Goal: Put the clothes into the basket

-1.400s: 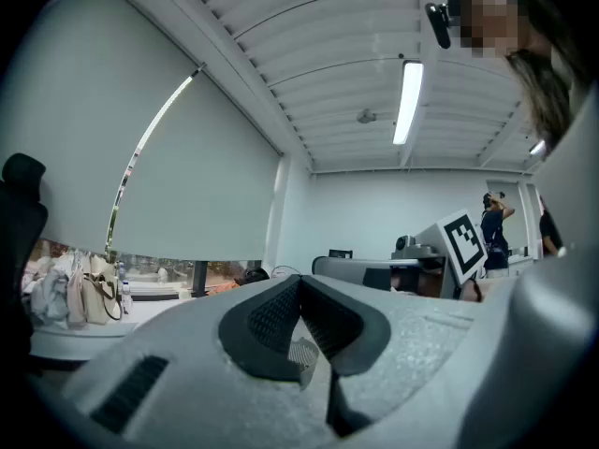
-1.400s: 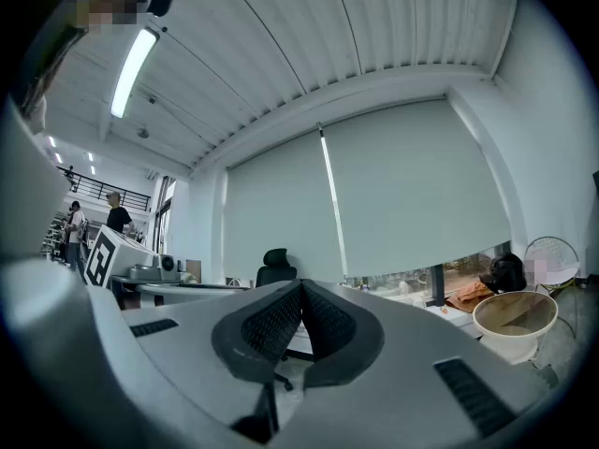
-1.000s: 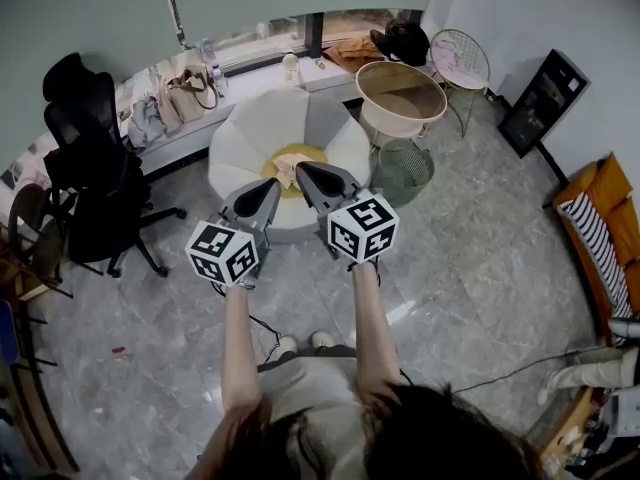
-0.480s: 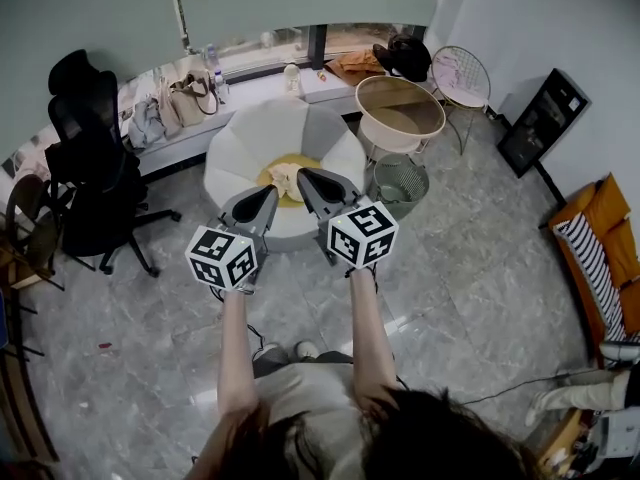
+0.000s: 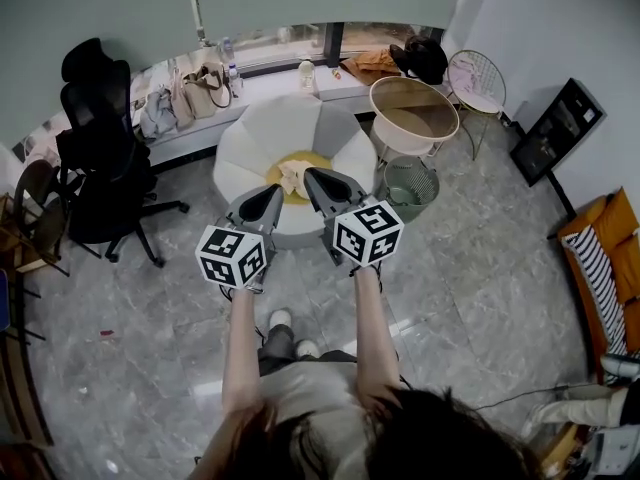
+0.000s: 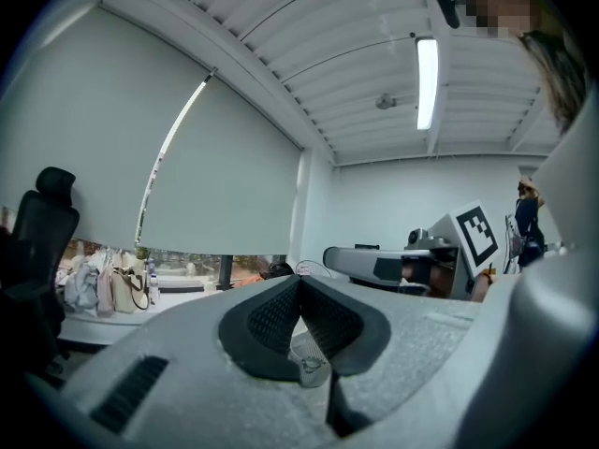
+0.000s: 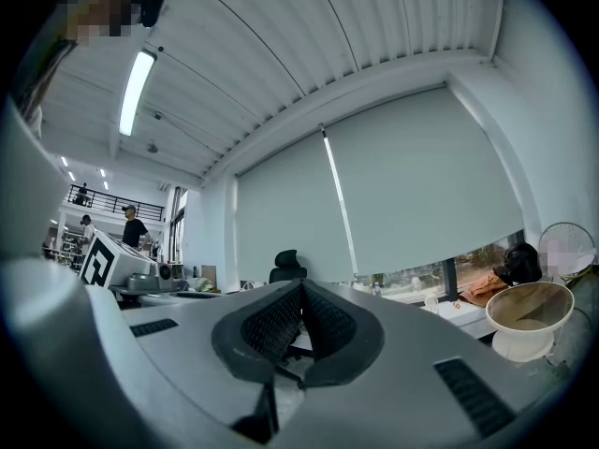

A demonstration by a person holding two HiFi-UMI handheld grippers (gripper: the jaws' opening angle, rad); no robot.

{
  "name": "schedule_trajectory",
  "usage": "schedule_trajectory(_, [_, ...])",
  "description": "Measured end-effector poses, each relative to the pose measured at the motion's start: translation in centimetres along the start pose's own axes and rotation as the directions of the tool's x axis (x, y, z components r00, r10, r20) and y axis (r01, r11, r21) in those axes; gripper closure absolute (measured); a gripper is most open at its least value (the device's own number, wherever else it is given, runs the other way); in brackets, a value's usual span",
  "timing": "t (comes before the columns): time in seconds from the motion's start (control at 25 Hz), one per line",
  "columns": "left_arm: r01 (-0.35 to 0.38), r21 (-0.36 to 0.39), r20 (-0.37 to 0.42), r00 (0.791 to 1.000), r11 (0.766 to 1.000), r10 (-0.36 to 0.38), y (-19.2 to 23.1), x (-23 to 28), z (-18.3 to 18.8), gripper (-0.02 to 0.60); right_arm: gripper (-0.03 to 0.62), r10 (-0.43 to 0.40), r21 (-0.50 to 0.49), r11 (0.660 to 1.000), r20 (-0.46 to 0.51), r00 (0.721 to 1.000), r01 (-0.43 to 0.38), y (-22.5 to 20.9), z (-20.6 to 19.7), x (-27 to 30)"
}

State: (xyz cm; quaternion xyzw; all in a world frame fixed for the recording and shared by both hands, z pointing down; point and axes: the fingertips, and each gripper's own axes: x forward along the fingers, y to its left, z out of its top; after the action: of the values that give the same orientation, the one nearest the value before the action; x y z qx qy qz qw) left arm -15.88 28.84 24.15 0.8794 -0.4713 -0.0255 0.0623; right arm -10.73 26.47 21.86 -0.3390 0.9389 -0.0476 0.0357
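Both grippers are pointing out level right now. The left gripper is sitting with its jaws pressed together at the tips and nothing between them. The right gripper is doing the same, fully closed and empty.

I'm guessing the reach for the clothes is what's happening. My advice is that whichever hand is going in should be spreading its jaws wide before it's arriving at the fabric. Then it should be tipping down so the fingers are coming in from above and biting a raised fold, not skating over the cushion. Grabbing a bunched bit should be lifting the whole piece rather than one corner.

The clothes are lying just past the fingertips, peeking out between the two grippers. They're a crumpled pale cream heap on the yellow cushion of a white petal-shaped chair. The fabric is looking soft and limp, so it's probably going to be dangling once lifted.

The basket, a green wire one, is standing on the floor off to the right of the right fingers and a bit further out, beside the chair.
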Motion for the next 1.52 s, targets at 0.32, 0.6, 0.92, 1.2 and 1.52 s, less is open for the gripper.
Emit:
schedule_trajectory(0.32, [0.027,-0.031,-0.018,0.999,0.999,-0.027,2.9,2.6,0.1,0.571,0.585,-0.023,0.019,1.000,-0.013,1.000,0.023,-2.1,0.0,2.9])
schedule_trajectory(0.6, [0.070,-0.026,-0.038,0.997,0.997,-0.071,5.7,4.9,-0.5,0.571,0.585,-0.039,0.035,0.999,-0.018,0.999,0.039,-3.9,-1.2,5.4])
schedule_trajectory(0.92, [0.102,-0.041,-0.047,0.993,0.994,-0.104,9.3,7.8,-0.6,0.571,0.585,-0.058,0.051,0.997,-0.025,0.998,0.060,-6.2,-1.8,8.7])
schedule_trajectory(1.2, [0.148,-0.047,-0.045,0.988,0.988,-0.150,11.5,10.0,-0.4,0.571,0.585,-0.092,0.043,0.995,-0.032,0.995,0.093,-7.7,-2.1,11.1])
schedule_trajectory(1.52, [0.176,-0.062,-0.053,0.982,0.982,-0.179,14.1,11.5,-0.7,0.571,0.585,-0.146,0.045,0.988,-0.043,0.988,0.148,-9.5,-2.8,12.4])
